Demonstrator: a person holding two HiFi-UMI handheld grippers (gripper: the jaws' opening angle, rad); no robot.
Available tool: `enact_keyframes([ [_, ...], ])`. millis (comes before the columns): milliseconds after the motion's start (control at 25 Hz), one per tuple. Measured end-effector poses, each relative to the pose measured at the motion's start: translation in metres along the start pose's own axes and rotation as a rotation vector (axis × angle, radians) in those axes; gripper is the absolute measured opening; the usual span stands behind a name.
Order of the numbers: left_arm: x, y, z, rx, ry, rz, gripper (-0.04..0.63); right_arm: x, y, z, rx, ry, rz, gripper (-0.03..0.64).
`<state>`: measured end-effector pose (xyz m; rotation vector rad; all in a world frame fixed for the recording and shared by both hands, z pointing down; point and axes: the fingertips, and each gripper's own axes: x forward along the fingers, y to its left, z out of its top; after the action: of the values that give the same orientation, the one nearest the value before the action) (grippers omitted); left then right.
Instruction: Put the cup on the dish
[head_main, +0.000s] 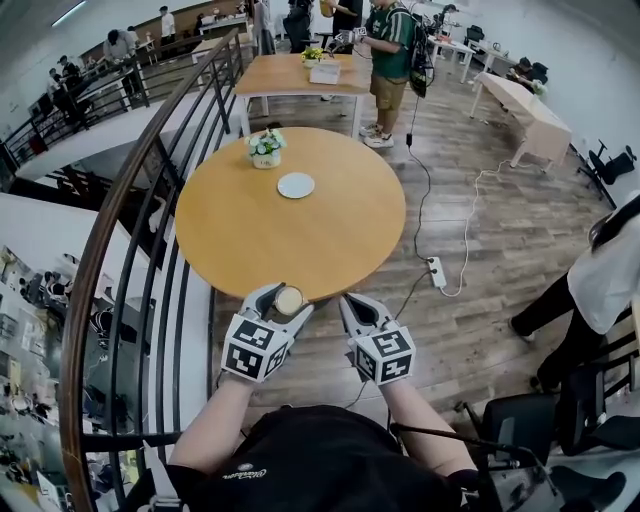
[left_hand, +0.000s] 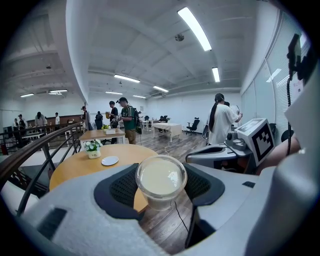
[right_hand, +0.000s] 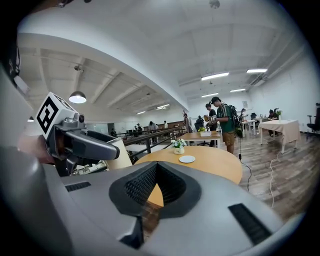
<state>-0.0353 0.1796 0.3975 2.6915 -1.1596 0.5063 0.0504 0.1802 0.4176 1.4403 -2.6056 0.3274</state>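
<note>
A clear plastic cup (head_main: 289, 300) of cream-coloured drink sits between the jaws of my left gripper (head_main: 285, 297), which is shut on it at the near edge of the round wooden table (head_main: 250, 240). In the left gripper view the cup (left_hand: 161, 177) stands upright, with the black pads (left_hand: 122, 187) pressed against its sides. A small white dish (head_main: 296, 185) lies on the far part of the table, apart from the cup. My right gripper (head_main: 352, 303) hovers beside the left one just off the table's edge, shut on nothing; the dish (right_hand: 187, 159) shows beyond its jaws.
A white pot of flowers (head_main: 266, 150) stands just left of the dish. A curved black railing (head_main: 150, 230) runs along the table's left side. A power strip (head_main: 437, 272) and cables lie on the wood floor at the right. A person (head_main: 590, 290) stands far right; others stand by a rectangular table (head_main: 300, 75) behind.
</note>
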Motion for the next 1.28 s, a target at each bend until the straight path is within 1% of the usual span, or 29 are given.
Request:
enact_keyframes([
  [240, 0.011, -0.019, 0.006, -0.005, -0.002, 0.031, 0.273, -0.023, -0.028, -0.006, 0.01, -0.011, 0.004, 0.003],
  [440, 0.019, -0.043, 0.0, -0.017, 0.002, 0.046, 0.273, -0.047, -0.053, -0.012, 0.016, -0.007, -0.003, 0.003],
  [600, 0.024, -0.055, 0.0, -0.019, 0.0, 0.05, 0.273, -0.055, -0.057, -0.012, -0.013, -0.011, 0.012, 0.003],
  [920, 0.032, -0.056, 0.004, -0.016, -0.011, 0.073, 0.273, -0.051, -0.061, -0.001, -0.053, -0.03, 0.026, 0.003],
  [1120, 0.039, -0.052, 0.008, -0.021, -0.019, 0.082, 0.273, -0.044, -0.071, -0.001, -0.047, -0.026, 0.026, 0.003],
  [1280, 0.047, -0.041, 0.007, -0.028, -0.013, 0.082, 0.273, -0.031, -0.069, 0.001, -0.047, -0.022, 0.059, 0.003],
])
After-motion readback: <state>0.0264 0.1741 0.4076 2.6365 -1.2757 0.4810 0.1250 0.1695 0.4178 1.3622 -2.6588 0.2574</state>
